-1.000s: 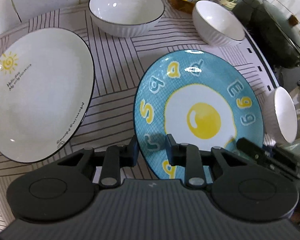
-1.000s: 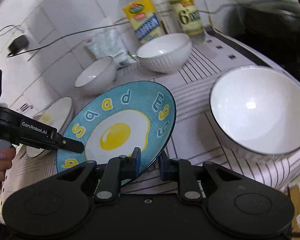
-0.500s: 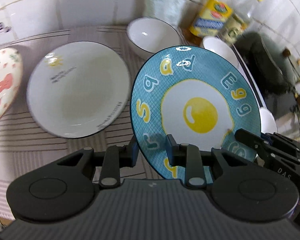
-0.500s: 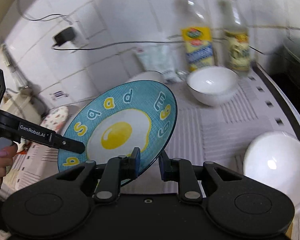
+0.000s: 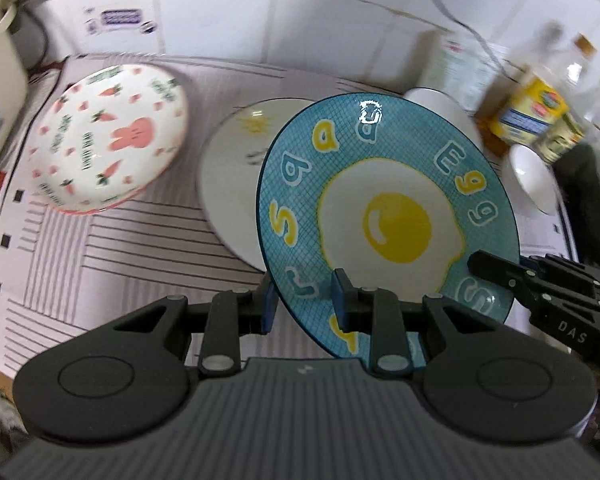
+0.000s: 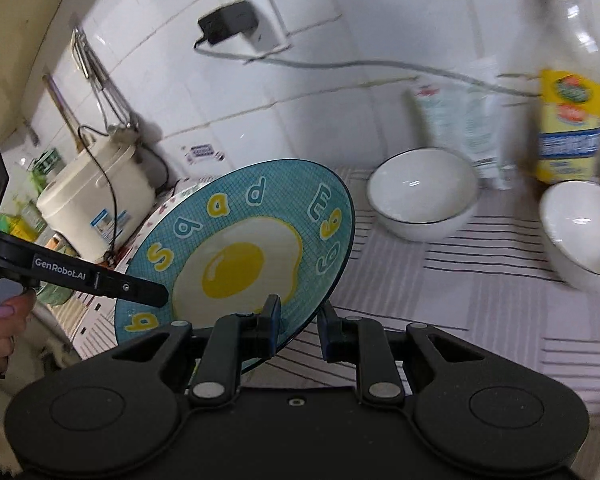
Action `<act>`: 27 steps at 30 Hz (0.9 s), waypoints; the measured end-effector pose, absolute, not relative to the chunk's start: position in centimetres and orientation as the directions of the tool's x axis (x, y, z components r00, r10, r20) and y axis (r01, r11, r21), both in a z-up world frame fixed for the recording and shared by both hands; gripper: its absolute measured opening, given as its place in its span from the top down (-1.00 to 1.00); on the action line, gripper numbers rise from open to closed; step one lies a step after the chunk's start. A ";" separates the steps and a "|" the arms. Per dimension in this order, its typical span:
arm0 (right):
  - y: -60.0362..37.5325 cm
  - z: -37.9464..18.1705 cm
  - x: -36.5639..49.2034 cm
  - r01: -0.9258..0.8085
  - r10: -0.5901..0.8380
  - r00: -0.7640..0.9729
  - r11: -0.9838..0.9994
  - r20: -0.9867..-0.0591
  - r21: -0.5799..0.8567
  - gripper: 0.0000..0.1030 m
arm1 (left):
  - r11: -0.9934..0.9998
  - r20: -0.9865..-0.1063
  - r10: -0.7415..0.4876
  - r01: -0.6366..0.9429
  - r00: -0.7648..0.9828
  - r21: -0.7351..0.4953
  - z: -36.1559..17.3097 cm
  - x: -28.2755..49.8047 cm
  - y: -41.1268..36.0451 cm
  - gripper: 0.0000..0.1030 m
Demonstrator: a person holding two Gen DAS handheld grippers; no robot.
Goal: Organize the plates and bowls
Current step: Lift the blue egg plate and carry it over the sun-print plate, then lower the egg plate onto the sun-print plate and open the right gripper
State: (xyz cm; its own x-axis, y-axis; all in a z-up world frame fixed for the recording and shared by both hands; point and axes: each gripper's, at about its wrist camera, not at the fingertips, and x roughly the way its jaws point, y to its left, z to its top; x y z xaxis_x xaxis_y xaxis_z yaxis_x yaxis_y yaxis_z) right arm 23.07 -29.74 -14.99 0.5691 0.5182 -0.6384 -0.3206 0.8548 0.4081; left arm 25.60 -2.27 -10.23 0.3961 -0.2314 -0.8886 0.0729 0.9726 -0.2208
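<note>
left gripper [image 5: 302, 302]: clamped on near rim of blue egg plate [image 5: 384, 220], lifted and tilted
right gripper [image 6: 298, 326]: clamped on its other edge
hidden: sun plate [image 5: 228, 184] partly behind it
changed: rabbit plate [image 5: 108, 138] now left of left gripper
right view only: two white bowls [image 6: 424, 196], right of right gripper
</note>
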 end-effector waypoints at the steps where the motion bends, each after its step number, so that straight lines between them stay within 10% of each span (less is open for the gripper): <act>1: -29.3 -15.3 23.7 -0.331 0.530 0.548 0.848 -0.647 0.414 0.53 | 0.975 -0.895 -0.218 0.055 0.389 -0.213 -10.6 26.0 -1.8 0.49; 27: -24.8 -17.7 29.9 -0.240 0.411 0.402 0.909 -0.818 0.340 0.52 | 0.958 -0.947 -0.241 -0.103 0.213 -0.267 -16.5 32.0 2.5 0.47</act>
